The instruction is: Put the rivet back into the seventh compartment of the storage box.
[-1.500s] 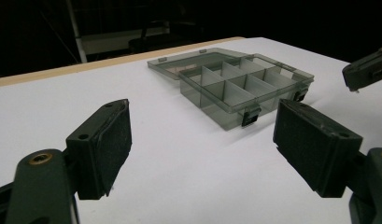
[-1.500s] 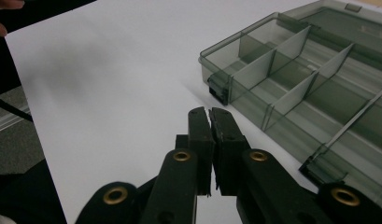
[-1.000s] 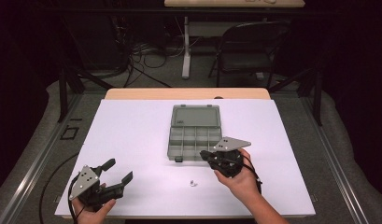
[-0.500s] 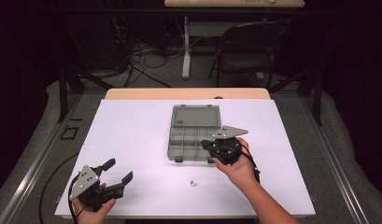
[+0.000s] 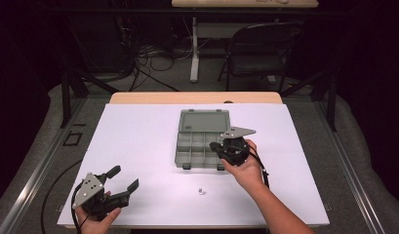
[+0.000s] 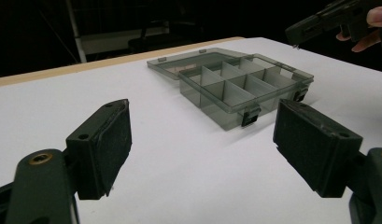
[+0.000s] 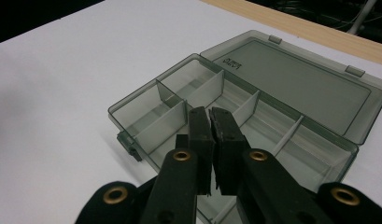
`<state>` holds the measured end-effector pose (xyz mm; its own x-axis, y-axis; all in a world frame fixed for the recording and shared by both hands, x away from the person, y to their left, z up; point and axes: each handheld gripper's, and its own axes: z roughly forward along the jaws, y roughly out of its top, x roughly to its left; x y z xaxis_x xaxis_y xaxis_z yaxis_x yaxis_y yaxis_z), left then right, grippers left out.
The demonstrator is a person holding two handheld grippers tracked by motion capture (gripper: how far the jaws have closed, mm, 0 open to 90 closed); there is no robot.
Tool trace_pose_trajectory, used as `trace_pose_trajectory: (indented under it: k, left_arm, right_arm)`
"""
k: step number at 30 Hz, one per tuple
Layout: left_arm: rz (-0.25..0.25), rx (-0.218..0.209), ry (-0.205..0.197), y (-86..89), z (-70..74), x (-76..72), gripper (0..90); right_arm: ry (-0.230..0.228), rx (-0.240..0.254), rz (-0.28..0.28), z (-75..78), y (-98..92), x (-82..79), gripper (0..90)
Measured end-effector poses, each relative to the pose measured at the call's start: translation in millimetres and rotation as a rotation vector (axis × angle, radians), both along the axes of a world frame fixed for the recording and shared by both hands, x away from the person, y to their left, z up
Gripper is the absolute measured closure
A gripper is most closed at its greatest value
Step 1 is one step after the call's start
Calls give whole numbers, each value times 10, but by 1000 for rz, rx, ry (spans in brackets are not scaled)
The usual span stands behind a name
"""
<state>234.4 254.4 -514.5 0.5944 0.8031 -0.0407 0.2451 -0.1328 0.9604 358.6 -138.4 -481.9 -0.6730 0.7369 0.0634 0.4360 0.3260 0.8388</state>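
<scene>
A smoky grey compartment box [image 5: 197, 146] lies open in the middle of the white table, its lid [image 5: 205, 121] flat behind it. The compartments look empty. My right gripper [image 5: 214, 146] hovers over the box's front right compartments with its jaws shut. In the right gripper view the gripper [image 7: 210, 112] points down over the dividers [image 7: 247, 109]; whether anything tiny sits between the pads I cannot tell. My left gripper [image 5: 125, 177] rests at the table's front left, open with nothing between its jaws. From its view [image 6: 209, 140] the box [image 6: 244, 88] lies ahead and the right gripper [image 6: 296, 39] at top right.
A small pale screw-like part [image 5: 201, 191] lies on the table in front of the box. The wooden table edge [image 5: 197, 97] runs along the far side. A folding chair [image 5: 258, 46] and floor cables [image 5: 148, 63] stand beyond the table.
My right gripper has moved away from the person, from the box's front right corner to over its compartments, jaws still shut. The left gripper has not moved.
</scene>
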Motion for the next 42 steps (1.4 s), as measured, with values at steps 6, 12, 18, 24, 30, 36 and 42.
trace_pose_trajectory:
  k: [6,12,18,24,30,36,42]
  left_arm:
    - [0,0,-1,2,0,1,193]
    - [-3,1,-1,3,0,1,193]
    - [-2,1,-1,3,0,2,193]
    - [-2,2,-1,3,-1,2,193]
    - [-2,2,0,4,-1,3,193]
    - [-3,2,0,4,-1,2,193]
    - [-3,2,0,5,-1,2,193]
  right_arm:
    - [13,-11,-7,-73,28,64,875]
    - [24,-25,-15,-137,56,108,875]
    - [33,-31,-18,-212,70,143,875]
    - [46,-44,-19,-286,82,168,875]
    - [52,-45,-21,-313,95,182,875]
    - [60,-54,-15,-348,112,197,875]
    - [69,-54,-23,-374,123,214,874]
